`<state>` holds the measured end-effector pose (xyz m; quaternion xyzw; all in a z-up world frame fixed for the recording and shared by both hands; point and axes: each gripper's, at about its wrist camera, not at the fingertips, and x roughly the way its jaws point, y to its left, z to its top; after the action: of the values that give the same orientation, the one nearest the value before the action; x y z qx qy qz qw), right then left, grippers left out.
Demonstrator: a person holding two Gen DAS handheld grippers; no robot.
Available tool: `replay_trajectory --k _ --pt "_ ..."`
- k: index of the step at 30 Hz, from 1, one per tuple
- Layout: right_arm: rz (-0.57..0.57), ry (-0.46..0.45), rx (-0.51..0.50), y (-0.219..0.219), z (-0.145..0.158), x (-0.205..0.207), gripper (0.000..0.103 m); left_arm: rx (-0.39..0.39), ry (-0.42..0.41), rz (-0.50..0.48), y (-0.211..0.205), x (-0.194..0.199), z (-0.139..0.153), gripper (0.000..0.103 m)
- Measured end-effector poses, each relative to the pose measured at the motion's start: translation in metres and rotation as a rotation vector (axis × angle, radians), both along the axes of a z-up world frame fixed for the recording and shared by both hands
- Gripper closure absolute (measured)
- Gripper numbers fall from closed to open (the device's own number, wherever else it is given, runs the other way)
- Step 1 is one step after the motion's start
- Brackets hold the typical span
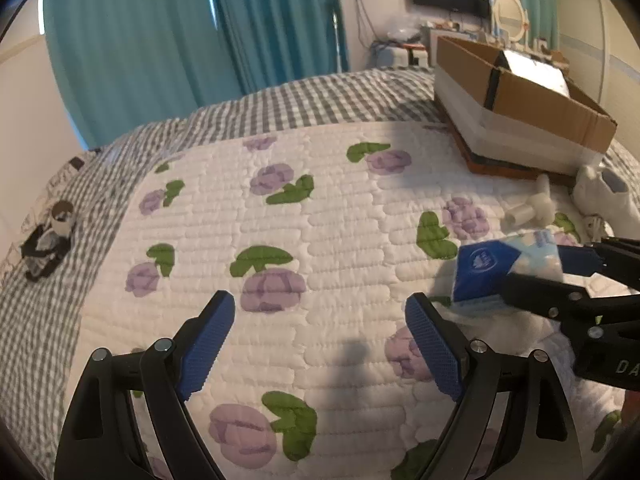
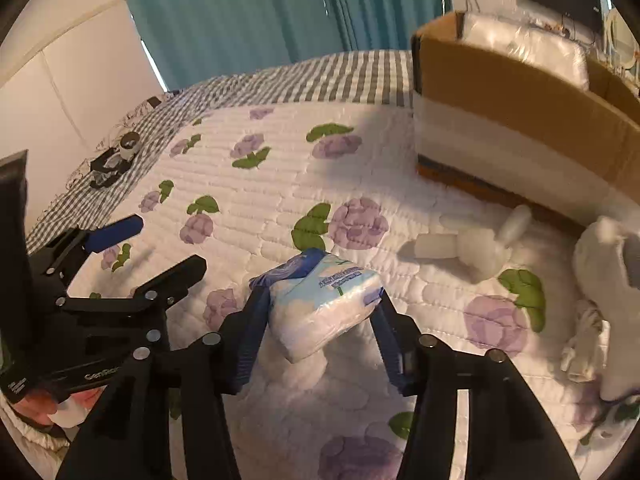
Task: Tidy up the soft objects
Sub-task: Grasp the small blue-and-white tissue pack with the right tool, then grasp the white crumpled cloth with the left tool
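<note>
My right gripper [image 2: 320, 304] is shut on a blue-and-white tissue pack [image 2: 324, 304] and holds it just above the floral quilt [image 2: 260, 200]. The pack also shows in the left wrist view [image 1: 500, 272], at the right, between the right gripper's fingers [image 1: 532, 280]. My left gripper [image 1: 320, 340] is open and empty over the quilt [image 1: 320, 220], left of the pack. It shows in the right wrist view [image 2: 152, 248] at the left. A white plush rabbit [image 2: 480, 248] and a larger white plush toy [image 2: 608, 272] lie at the right.
An open cardboard box [image 1: 520, 92] stands at the back right of the bed, with a clear plastic bag [image 2: 524, 48] inside. A small dark doll [image 1: 50, 240] lies on the grey checked sheet at the left. Teal curtains hang behind.
</note>
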<state>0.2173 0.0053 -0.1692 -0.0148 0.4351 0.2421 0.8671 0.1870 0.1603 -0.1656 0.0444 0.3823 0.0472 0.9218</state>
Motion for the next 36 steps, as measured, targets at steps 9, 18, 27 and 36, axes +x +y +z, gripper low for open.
replay_trajectory --k 9,18,27,36 --pt "-0.166 -0.114 0.037 -0.05 0.035 -0.03 0.055 -0.084 0.019 -0.094 -0.031 -0.012 0.0 0.015" --pt "-0.25 -0.094 0.023 -0.078 0.028 -0.033 0.055 -0.183 0.093 -0.227 -0.074 0.0 -0.017 0.017" --pt "-0.241 -0.098 0.006 -0.078 0.025 -0.036 0.055 -0.22 0.144 -0.239 -0.076 0.006 -0.029 0.058" --pt "-0.205 -0.12 -0.04 -0.079 0.048 -0.069 0.055 -0.154 0.075 -0.21 -0.082 -0.022 -0.003 0.06"
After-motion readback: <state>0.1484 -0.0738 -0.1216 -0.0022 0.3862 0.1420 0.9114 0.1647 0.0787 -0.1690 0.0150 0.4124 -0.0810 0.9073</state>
